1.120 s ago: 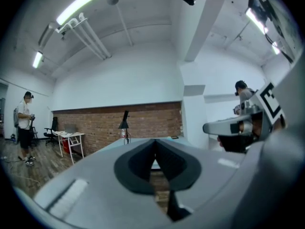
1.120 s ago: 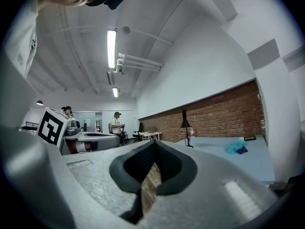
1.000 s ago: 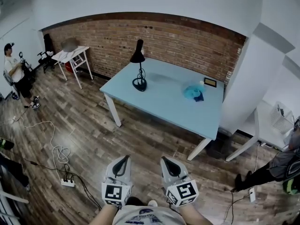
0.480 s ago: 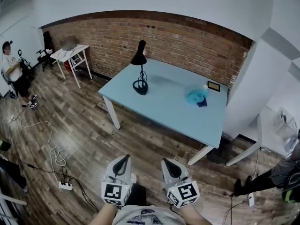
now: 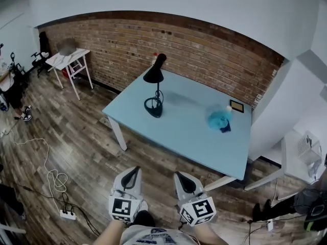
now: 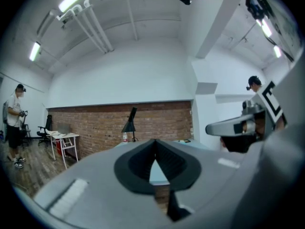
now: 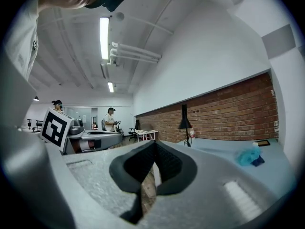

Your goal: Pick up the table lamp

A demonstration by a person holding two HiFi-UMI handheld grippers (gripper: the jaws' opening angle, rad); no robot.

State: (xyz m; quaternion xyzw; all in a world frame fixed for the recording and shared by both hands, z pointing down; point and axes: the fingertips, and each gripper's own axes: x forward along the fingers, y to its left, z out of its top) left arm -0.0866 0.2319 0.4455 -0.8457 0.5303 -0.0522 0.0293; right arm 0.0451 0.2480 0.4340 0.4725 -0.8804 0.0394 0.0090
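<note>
A black table lamp [image 5: 154, 86] with a round ring base stands upright near the left end of a light blue table [image 5: 189, 131]. It also shows far off as the lamp [image 6: 129, 123] in the left gripper view and the lamp [image 7: 184, 124] in the right gripper view. My left gripper [image 5: 133, 174] and right gripper [image 5: 182, 177] are side by side over the wooden floor, well short of the table's near edge. Both have their jaws shut with nothing between them, and both point level toward the table.
A crumpled blue cloth [image 5: 219, 120] and a small dark frame [image 5: 236, 105] lie on the table's right part. A white folding table [image 5: 66, 59] stands at the brick wall, left. A power strip with cables [image 5: 65, 213] lies on the floor. People stand at left and right.
Both grippers have moved forward toward the blue table together. The table and lamp now appear nearer and larger in the head view. The jaws stayed shut.
</note>
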